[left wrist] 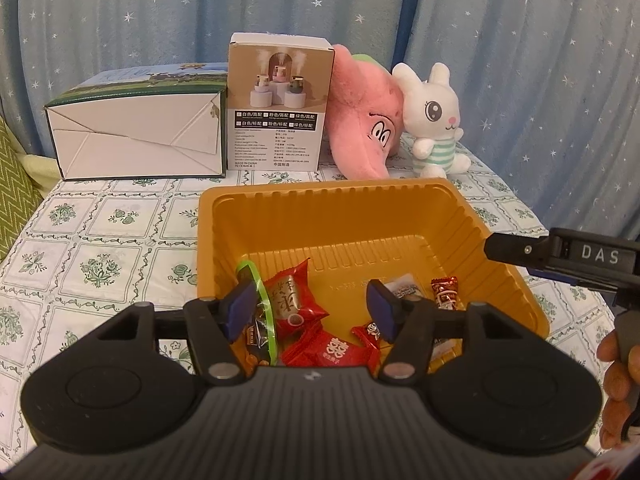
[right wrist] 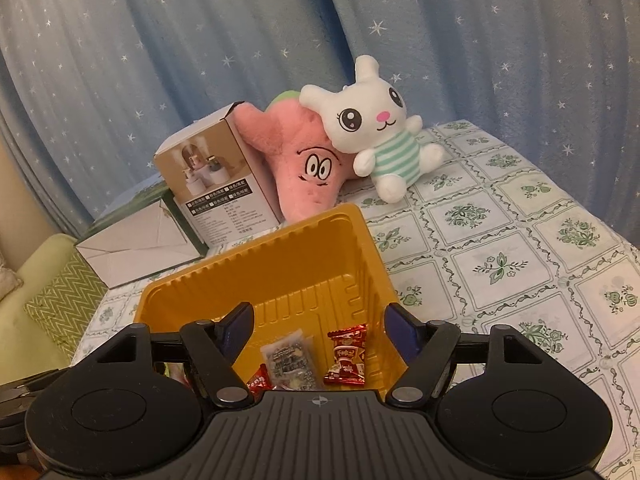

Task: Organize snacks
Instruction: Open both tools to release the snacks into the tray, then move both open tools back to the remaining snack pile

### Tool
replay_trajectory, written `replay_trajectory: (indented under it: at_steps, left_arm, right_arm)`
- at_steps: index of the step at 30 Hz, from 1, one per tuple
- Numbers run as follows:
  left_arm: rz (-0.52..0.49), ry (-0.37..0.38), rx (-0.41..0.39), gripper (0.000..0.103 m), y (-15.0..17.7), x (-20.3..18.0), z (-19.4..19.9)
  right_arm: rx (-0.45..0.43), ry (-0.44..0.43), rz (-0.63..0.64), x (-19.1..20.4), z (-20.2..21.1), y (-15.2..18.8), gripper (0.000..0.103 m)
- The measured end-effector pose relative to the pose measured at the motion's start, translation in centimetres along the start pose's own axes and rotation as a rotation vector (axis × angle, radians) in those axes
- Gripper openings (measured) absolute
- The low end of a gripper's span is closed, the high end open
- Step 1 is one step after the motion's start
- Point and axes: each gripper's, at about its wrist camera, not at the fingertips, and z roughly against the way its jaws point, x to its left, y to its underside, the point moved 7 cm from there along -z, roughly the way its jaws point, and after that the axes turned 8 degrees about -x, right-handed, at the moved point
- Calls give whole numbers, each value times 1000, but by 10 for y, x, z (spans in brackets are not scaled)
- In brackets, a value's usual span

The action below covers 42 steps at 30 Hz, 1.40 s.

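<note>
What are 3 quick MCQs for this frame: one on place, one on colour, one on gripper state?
1. Where do the snack packets lie?
A. on the tablecloth
B. in the tray
C. on the cardboard box

2. What colour is the tray?
A. blue
B. white
C. orange-yellow

3. How do the left gripper's fingers stand?
A. apart, holding nothing
B. shut on a packet
C. out of view

Key:
1 B: the red packets rest on the floor of the tray.
2 C: its ribbed walls are orange-yellow in both views.
3 A: the left gripper shows a wide gap between its blue pads, above the packets.
</note>
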Motion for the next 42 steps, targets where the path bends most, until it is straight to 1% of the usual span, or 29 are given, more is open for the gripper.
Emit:
replay_trajectory:
  at_steps: [5, 7, 12, 16, 20, 22, 30, 37, 42]
  left_arm:
    - [-6, 1, -5, 59, -1, -1, 1]
    - [-15, 1, -9, 62, -1, -2, 3]
    - [-45, 5, -18, 64, 1, -4, 13]
    - [-79, 10, -25, 69, 5, -8, 23]
    - [-155, 9, -31, 74, 13, -13, 34]
    - [-170, 8, -31, 76, 16, -13, 39]
    - [-143, 15, -37, 78, 28, -8, 72]
    - [-100, 18, -30, 78, 52, -2, 113]
    - [-71, 18, -47, 78, 71, 4, 145]
  right_arm:
    - [-4, 14, -2, -4, 1, -1, 72]
    - [-8, 19, 2, -4, 3, -1, 72]
    - [-32, 35, 17, -7, 13, -4, 72]
    - [-57, 49, 24, -11, 25, -6, 72]
    - [-66, 63, 43, -15, 35, -3, 72]
    - [-65, 70, 60, -15, 39, 1, 72]
    - [-49, 60, 46, -13, 69, 18, 72]
    - [-19, 46, 63, -5, 104, 44, 72]
    - [10, 38, 64, -1, 128, 67, 72]
